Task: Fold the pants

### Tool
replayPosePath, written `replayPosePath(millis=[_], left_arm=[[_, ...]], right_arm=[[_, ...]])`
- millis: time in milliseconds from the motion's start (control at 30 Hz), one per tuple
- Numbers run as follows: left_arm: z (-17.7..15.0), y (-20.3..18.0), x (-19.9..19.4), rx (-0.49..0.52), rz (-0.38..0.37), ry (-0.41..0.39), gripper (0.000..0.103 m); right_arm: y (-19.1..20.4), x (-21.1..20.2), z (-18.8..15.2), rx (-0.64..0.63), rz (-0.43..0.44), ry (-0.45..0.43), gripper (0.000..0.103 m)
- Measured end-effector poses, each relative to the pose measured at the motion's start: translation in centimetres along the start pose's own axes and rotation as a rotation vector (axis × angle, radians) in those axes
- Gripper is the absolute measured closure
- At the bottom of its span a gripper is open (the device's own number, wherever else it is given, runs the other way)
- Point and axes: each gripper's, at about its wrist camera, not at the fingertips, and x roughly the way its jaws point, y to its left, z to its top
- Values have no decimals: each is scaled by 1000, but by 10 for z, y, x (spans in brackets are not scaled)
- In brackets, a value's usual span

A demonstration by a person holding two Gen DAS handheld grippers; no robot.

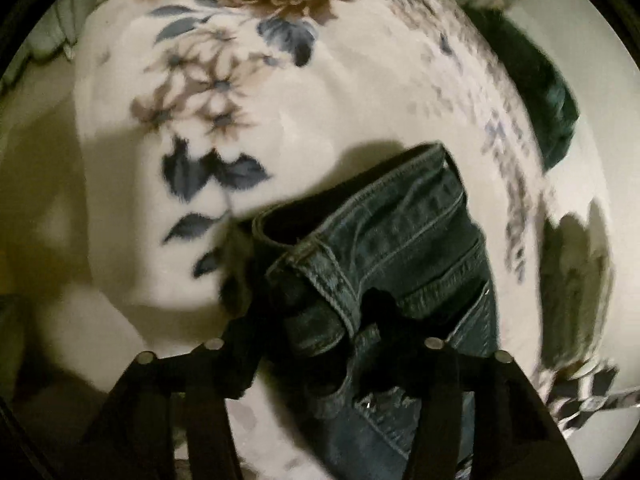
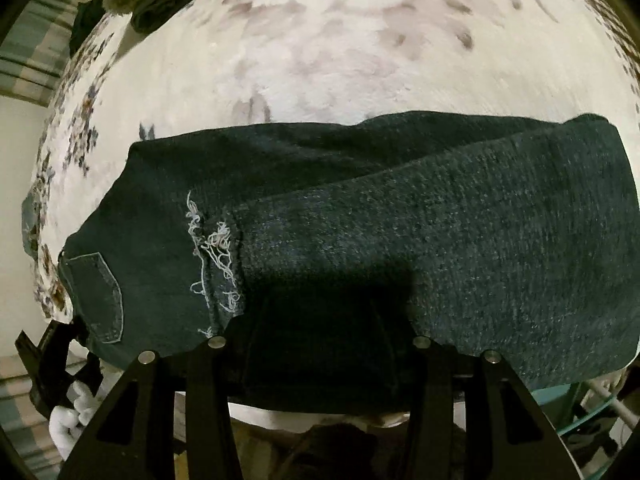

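The dark blue denim pants (image 2: 360, 232) lie across the cream floral blanket (image 2: 340, 60), long axis parallel to its near edge, back pocket toward the left. The left gripper (image 1: 320, 320) has its jaws clamped on the waistband (fingertips lost in shadow). The right gripper (image 2: 320, 332) covers the folded legs; its fingertips are hidden, so its jaw state is unclear.
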Motion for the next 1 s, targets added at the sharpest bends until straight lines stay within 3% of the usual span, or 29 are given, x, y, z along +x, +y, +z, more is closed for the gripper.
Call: replayPosePath(millis=[67, 200, 233, 300, 433, 567, 733, 867, 1000], left_arm=[[-1, -1, 1, -2, -80, -10, 23], [4, -12, 6, -7, -61, -41, 19], [5, -12, 5, -17, -58, -50, 22], [7, -10, 4, -35, -42, -63, 68], [-2, -18, -7, 5, -60, -87, 76], [-9, -45, -33, 113, -71, -146, 80], [-37, -108, -87, 295, -178, -207, 82], [-78, -163, -126, 441, -276, -217, 82], [-136, -213, -146, 580, -370, -169, 82]], right_arm=[[3, 3, 2, 3, -2, 7, 53], [6, 4, 6, 30, 21, 21, 53], [7, 5, 7, 31, 26, 22, 53], [11, 5, 9, 29, 34, 17, 53], [11, 2, 8, 20, 46, 4, 53], [4, -7, 2, 9, 68, -17, 53], [-24, -27, -10, 36, 117, -38, 53], [-56, -52, -20, 81, 146, -60, 53], [-93, -78, -25, 114, 152, -95, 53]])
